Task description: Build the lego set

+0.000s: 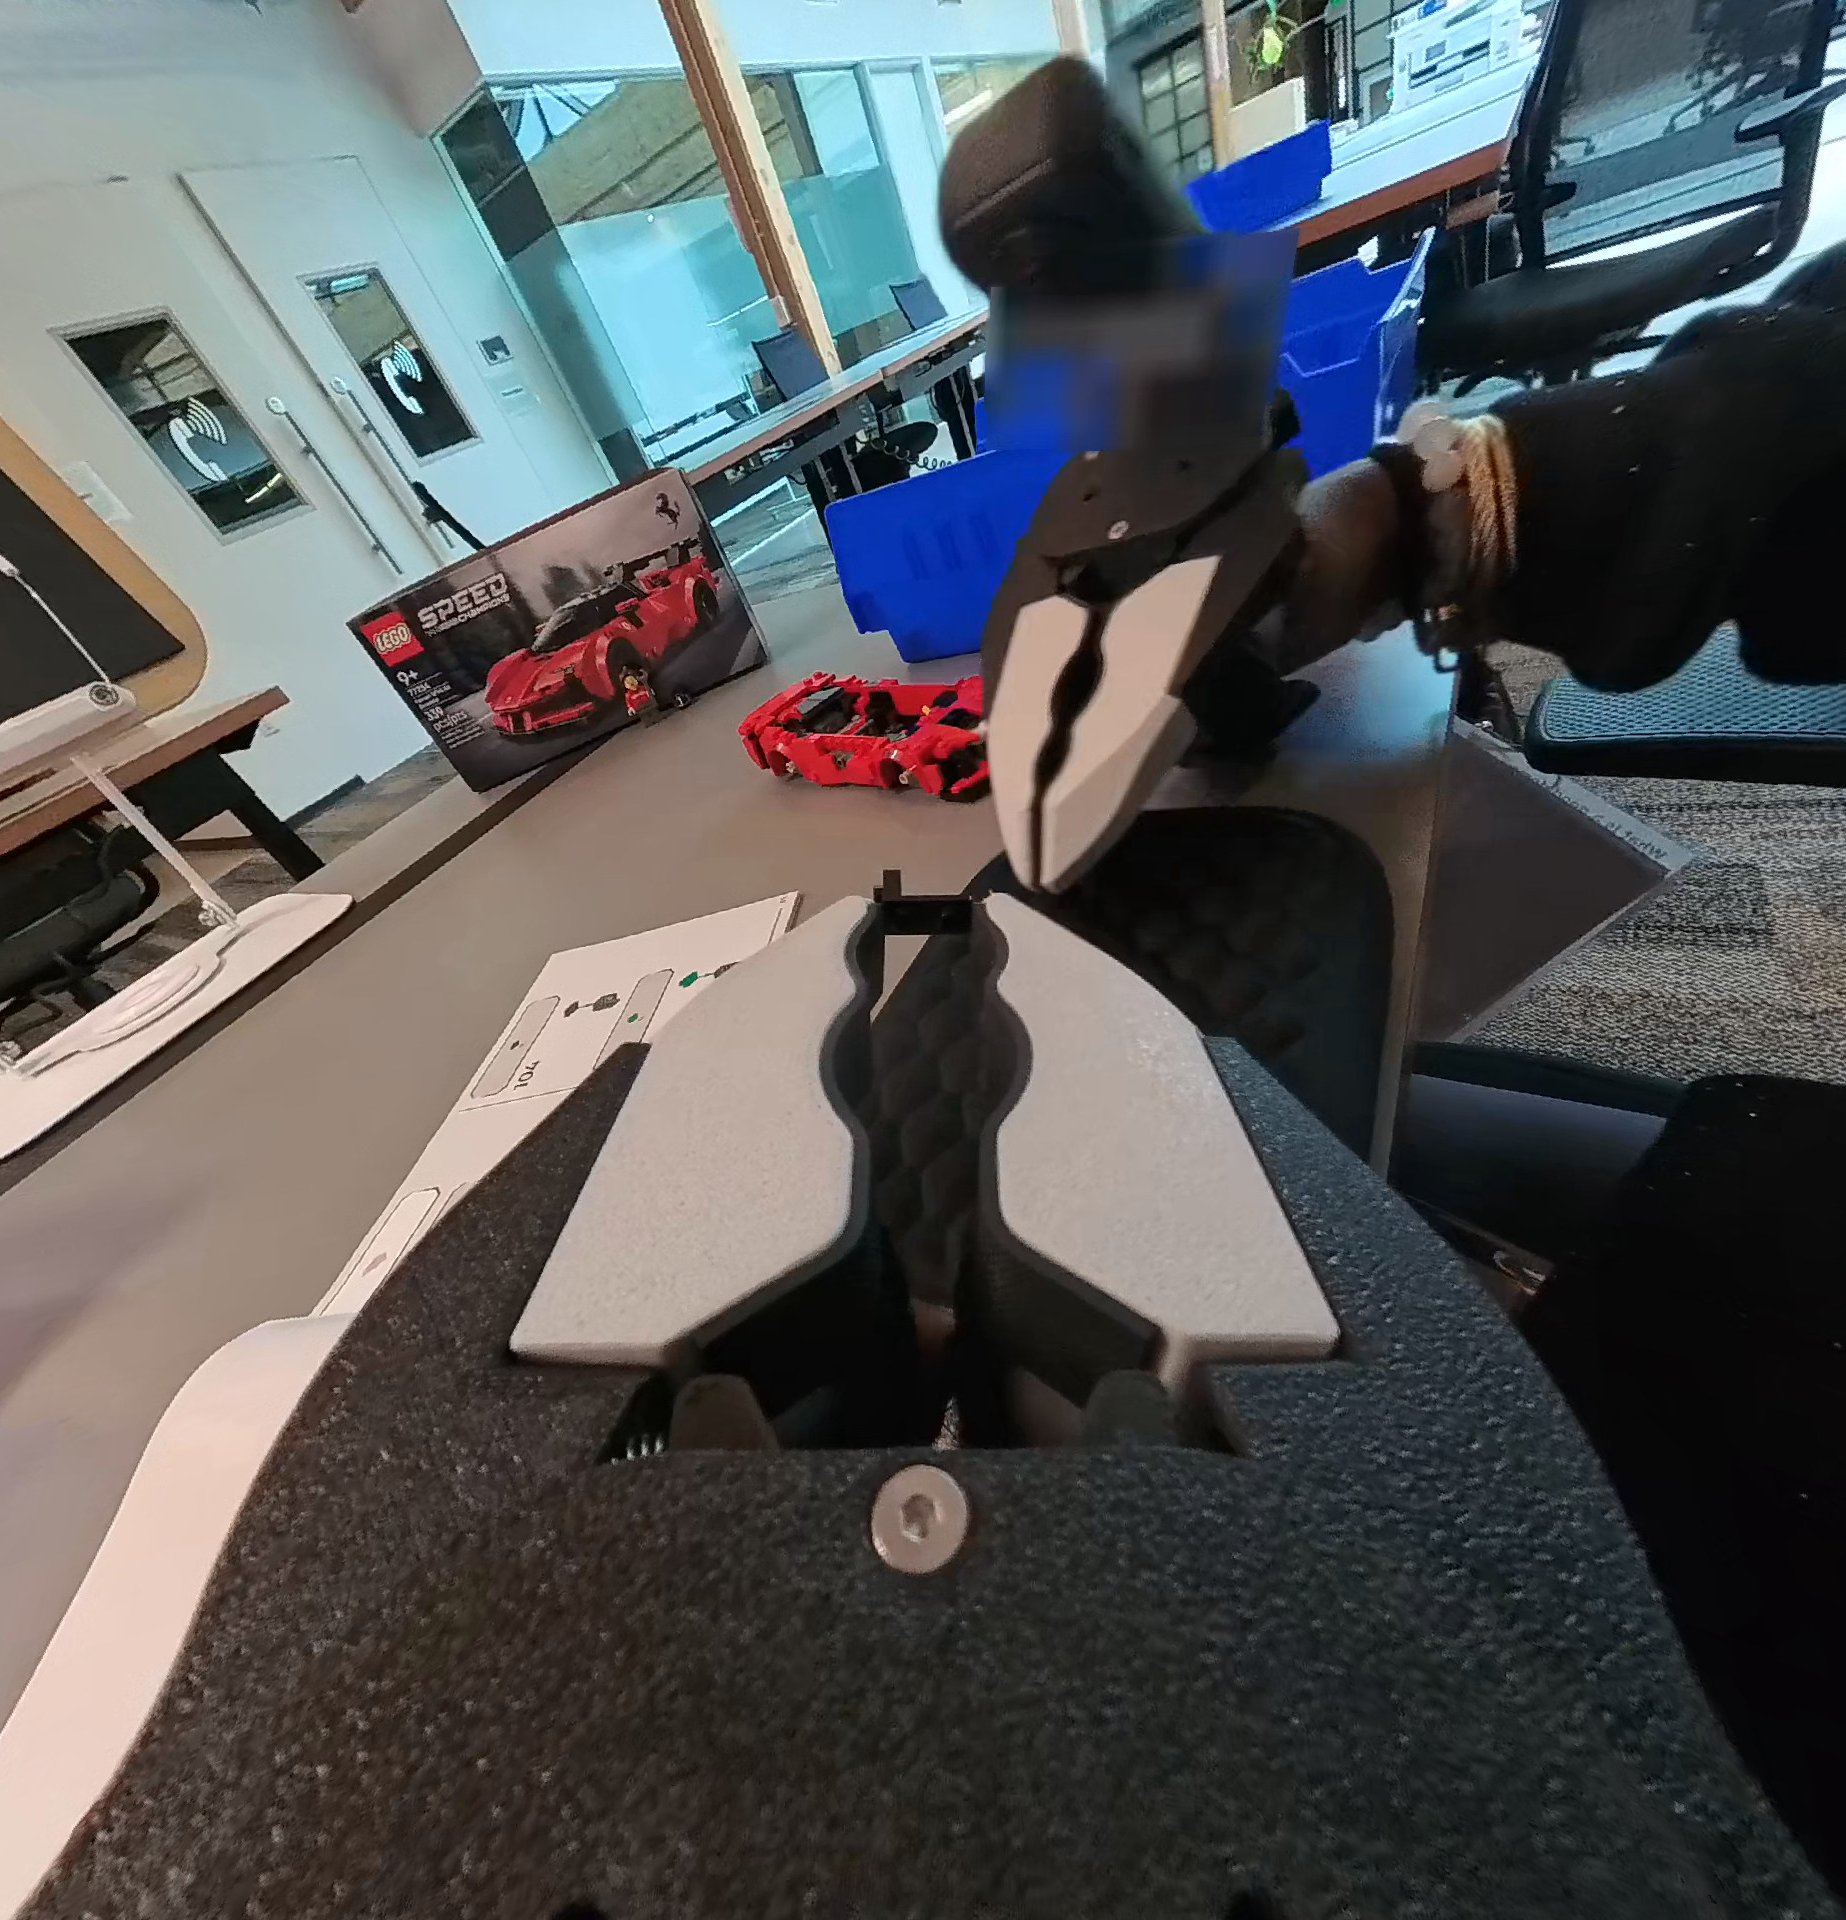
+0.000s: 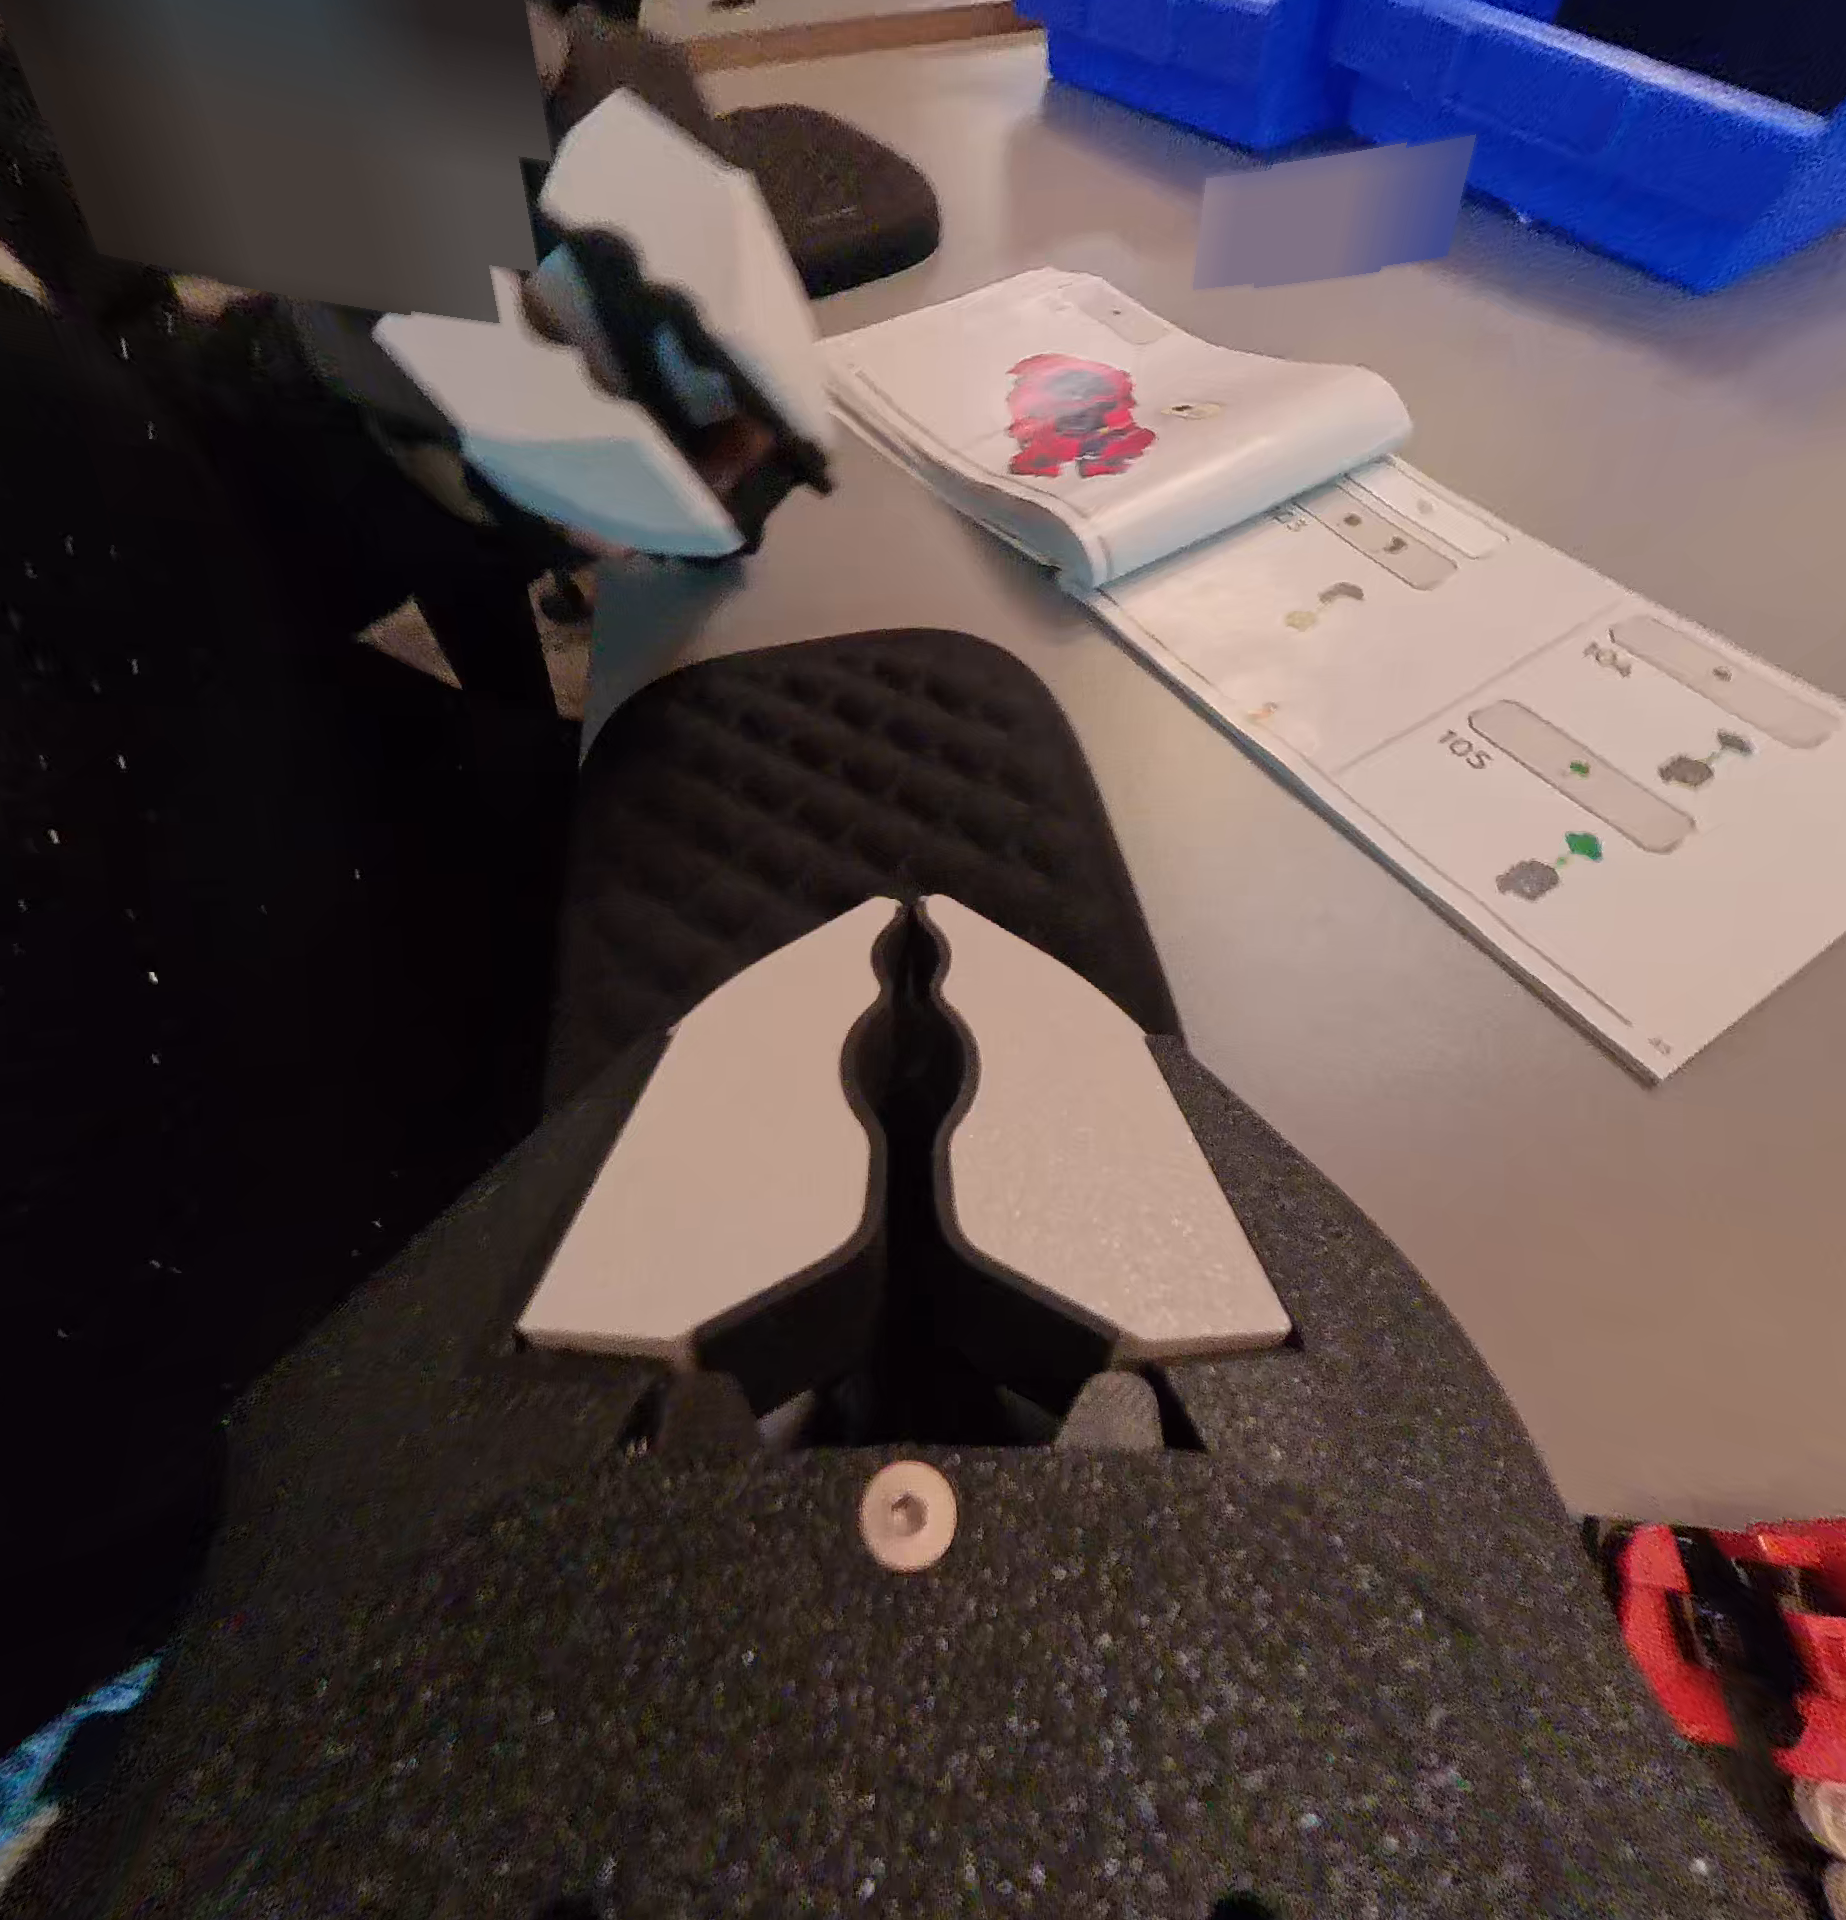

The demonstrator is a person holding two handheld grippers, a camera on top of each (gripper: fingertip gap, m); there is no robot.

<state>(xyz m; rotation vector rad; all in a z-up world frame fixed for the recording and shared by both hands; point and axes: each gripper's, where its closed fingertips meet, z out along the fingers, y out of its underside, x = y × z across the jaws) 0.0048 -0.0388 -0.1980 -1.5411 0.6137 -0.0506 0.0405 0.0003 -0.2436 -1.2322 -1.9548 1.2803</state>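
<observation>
My left gripper (image 1: 924,925) is shut on a small black Lego piece (image 1: 924,914) and holds it above the grey table (image 1: 690,831). My right gripper (image 2: 911,909) is shut. In the left wrist view it (image 1: 1038,868) points down with its tips just right of the black piece. I cannot tell whether anything is between its tips. The part-built red Lego car (image 1: 867,727) lies on the table beyond both grippers, and also shows in the right wrist view (image 2: 1750,1642). The left gripper (image 2: 768,504) appears blurred in the right wrist view.
An open instruction booklet (image 2: 1262,499) lies on the table. The Lego set box (image 1: 566,634) stands at the back. Blue bins (image 1: 929,551) sit behind the car. A black quilted pad (image 2: 846,790) lies under the grippers. The person's dark sleeve (image 1: 1677,520) reaches in from the right.
</observation>
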